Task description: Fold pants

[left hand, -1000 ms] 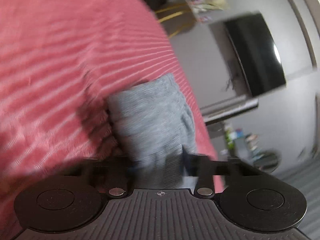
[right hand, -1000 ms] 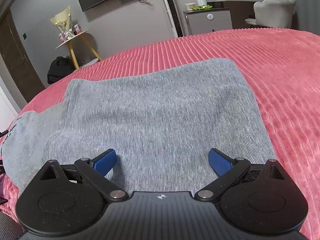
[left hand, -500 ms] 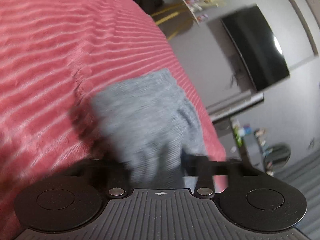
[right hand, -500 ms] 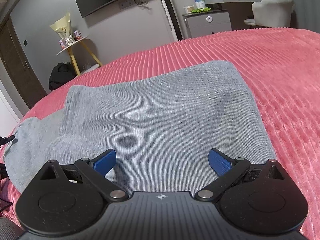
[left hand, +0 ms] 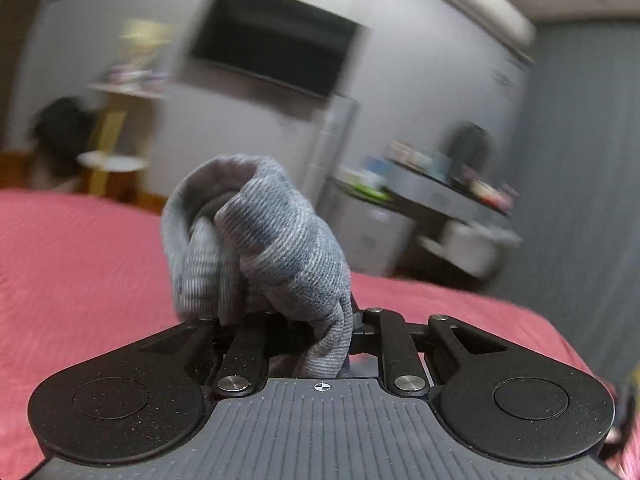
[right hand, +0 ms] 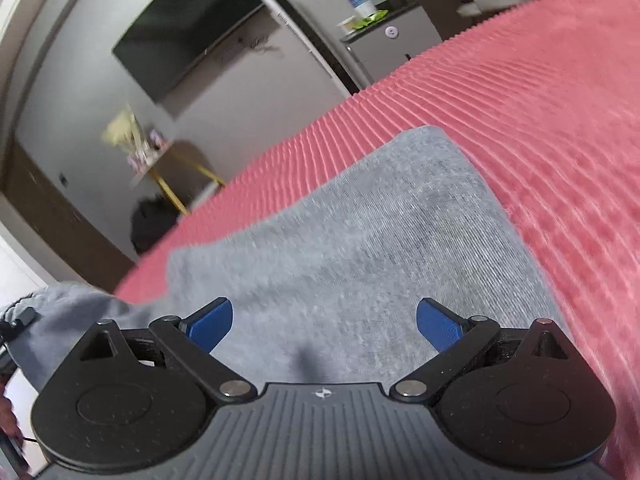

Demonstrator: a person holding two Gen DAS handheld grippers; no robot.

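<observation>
Grey knit pants (right hand: 360, 240) lie flat on the pink ribbed bedspread (right hand: 560, 120). My right gripper (right hand: 324, 320) hovers just over them, open, its blue pads (right hand: 212, 324) wide apart with nothing between. In the left wrist view a bunched end of the pants (left hand: 260, 240) stands raised above the bedspread (left hand: 80, 264). My left gripper (left hand: 296, 316) is closing on that bunch, and the fabric hides its fingertips. At the left edge of the right wrist view the lifted end (right hand: 64, 312) hangs off the bed.
A dark TV (left hand: 272, 36) hangs on the far wall. Beyond the bed stand a small table with yellow legs (right hand: 172, 168), a black bag (right hand: 152, 220) and a grey dresser (left hand: 440, 200) with small items on it.
My left gripper has risen off the bed with the grey bunch and rolled upright, so the wall now fills its view. The right gripper has tilted and shifted slightly over the pants.
</observation>
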